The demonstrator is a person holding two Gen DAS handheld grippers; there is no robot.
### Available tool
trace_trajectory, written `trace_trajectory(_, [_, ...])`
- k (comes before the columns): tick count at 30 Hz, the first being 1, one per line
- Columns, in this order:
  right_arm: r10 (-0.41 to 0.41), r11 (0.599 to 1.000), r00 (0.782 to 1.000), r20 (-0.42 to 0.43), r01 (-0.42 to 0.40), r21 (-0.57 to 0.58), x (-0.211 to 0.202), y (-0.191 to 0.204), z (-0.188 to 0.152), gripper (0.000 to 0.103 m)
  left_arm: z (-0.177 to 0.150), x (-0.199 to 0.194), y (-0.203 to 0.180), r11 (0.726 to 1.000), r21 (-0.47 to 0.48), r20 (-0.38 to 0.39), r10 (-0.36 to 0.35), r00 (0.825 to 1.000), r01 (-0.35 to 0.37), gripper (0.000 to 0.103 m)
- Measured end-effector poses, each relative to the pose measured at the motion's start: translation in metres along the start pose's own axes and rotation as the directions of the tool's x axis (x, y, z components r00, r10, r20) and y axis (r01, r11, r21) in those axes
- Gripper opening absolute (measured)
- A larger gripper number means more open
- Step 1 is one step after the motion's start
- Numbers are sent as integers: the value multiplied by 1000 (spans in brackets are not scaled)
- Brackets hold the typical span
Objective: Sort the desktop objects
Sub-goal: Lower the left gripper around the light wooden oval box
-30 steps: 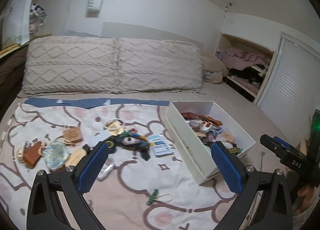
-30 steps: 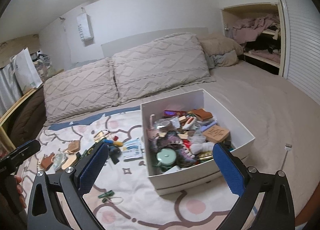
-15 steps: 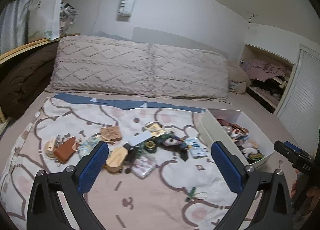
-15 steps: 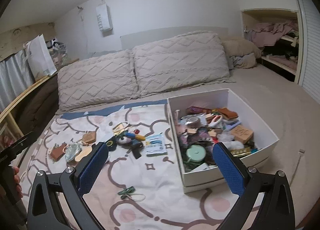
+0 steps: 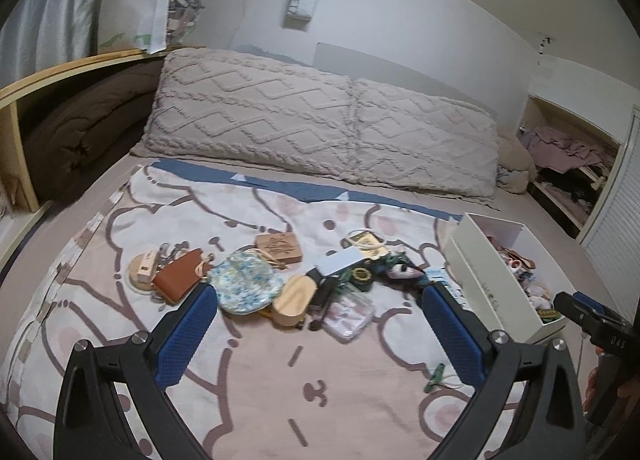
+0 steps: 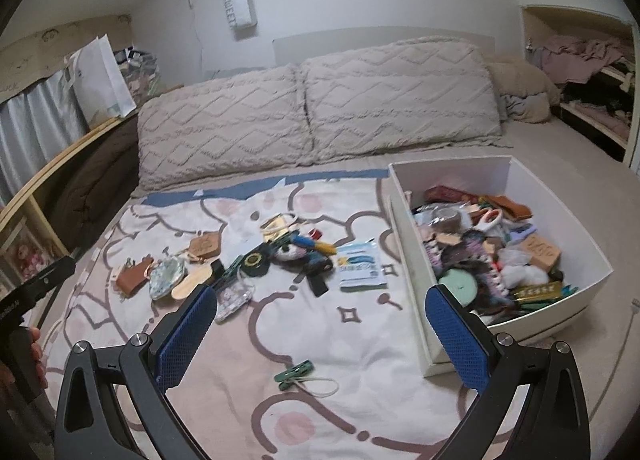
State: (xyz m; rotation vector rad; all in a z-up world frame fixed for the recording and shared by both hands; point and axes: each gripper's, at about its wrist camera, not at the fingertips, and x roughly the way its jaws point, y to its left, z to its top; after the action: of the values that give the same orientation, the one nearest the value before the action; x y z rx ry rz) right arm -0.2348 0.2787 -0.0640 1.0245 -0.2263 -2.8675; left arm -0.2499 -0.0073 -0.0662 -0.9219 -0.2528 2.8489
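Observation:
Several small objects lie scattered on a patterned blanket [image 5: 248, 400]: a brown leather pouch [image 5: 178, 276], a floral pouch [image 5: 244, 282], a wooden oval piece [image 5: 294, 300], a clear packet [image 5: 348, 314] and a green clip [image 6: 294, 374]. To the right stands a white box [image 6: 412, 244] filled with several items. My left gripper [image 5: 320, 336] hovers open over the blanket in front of the pile. My right gripper [image 6: 320, 336] is open too, above the blanket between the clip and the box. Neither holds anything.
Two knitted pillows [image 5: 320, 128] line the head of the bed. A wooden shelf with a brown quilt [image 5: 84, 132] stands on the left, a closet nook with clothes [image 6: 580, 72] on the right. A blue-white packet [image 6: 360, 266] lies beside the box.
Both views have swung left: the box has slid toward the right and the scattered pile now sits nearer the middle. Both grippers stay open.

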Motion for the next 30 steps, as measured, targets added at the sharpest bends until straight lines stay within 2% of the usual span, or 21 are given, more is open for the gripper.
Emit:
trace_trajectory(12, [17,999,996,-85,-20,-36,35,22,-10,103,-11,15,45,995,-80,-28,63,998,-65,103])
trace_trajectory(22, [23,999,985,-173,-28,-31,74,34,-23,103,-15,33,81,984,-125,-37,121,992,-124,103])
trace_trajectory(30, [2,1000,967,-254,-9,-29,107,37,-41,103,-22,57,82,989,-117,-47,82,995,-87,103])
